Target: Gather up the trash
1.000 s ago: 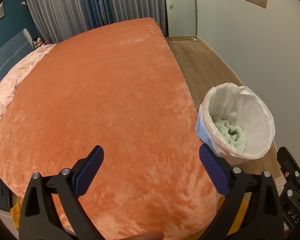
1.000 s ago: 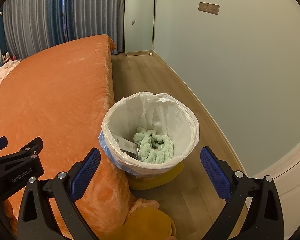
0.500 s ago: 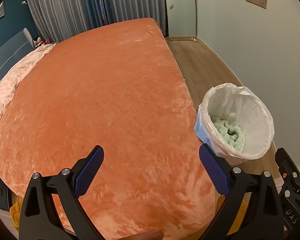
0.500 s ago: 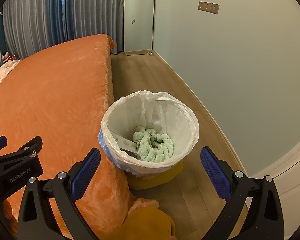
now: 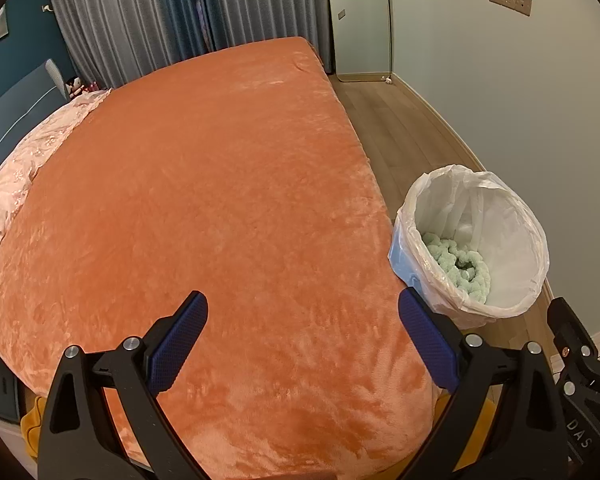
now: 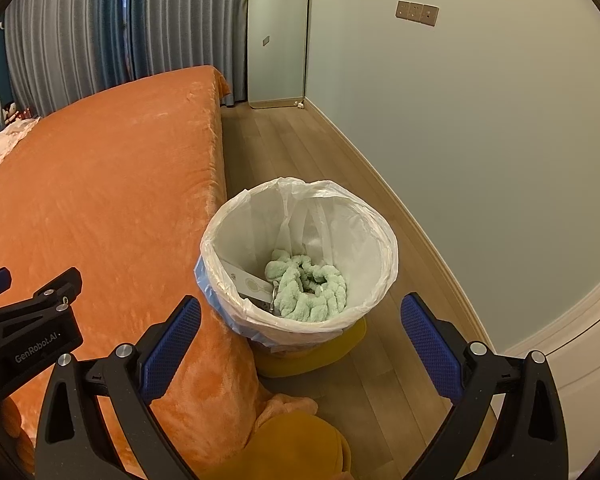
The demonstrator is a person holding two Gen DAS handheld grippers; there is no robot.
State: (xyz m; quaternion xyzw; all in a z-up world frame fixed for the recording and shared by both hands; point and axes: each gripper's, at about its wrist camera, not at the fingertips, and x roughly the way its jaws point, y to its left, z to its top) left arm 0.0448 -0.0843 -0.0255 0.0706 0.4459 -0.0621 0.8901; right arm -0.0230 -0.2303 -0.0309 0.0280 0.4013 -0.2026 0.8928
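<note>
A trash bin (image 6: pixel 236 288) lined with a white plastic bag stands on the wooden floor beside the bed's near right corner; it also shows in the left wrist view (image 5: pixel 404 256). Inside lie a pale green fluffy cloth (image 6: pixel 308 288) and a white card (image 6: pixel 248 286). My left gripper (image 5: pixel 302 340) is open and empty above the near end of the orange bedspread (image 5: pixel 204 184). My right gripper (image 6: pixel 300 340) is open and empty, above and just in front of the bin. The left gripper's body (image 6: pixel 24 336) shows at the left of the right wrist view.
The bed fills the left side, with a pink quilt (image 5: pixel 32 152) at its far left. A wall (image 6: pixel 480 128) runs along the right, with a strip of wooden floor (image 6: pixel 284 144) between it and the bed. Curtains (image 5: pixel 160 12) and a standing mirror (image 6: pixel 278 36) stand at the far end. A yellow object (image 6: pixel 312 356) lies under the bin.
Both grippers stay open and empty. The views have shifted only very slightly; the bin sits a touch lower and nearer in the frames.
</note>
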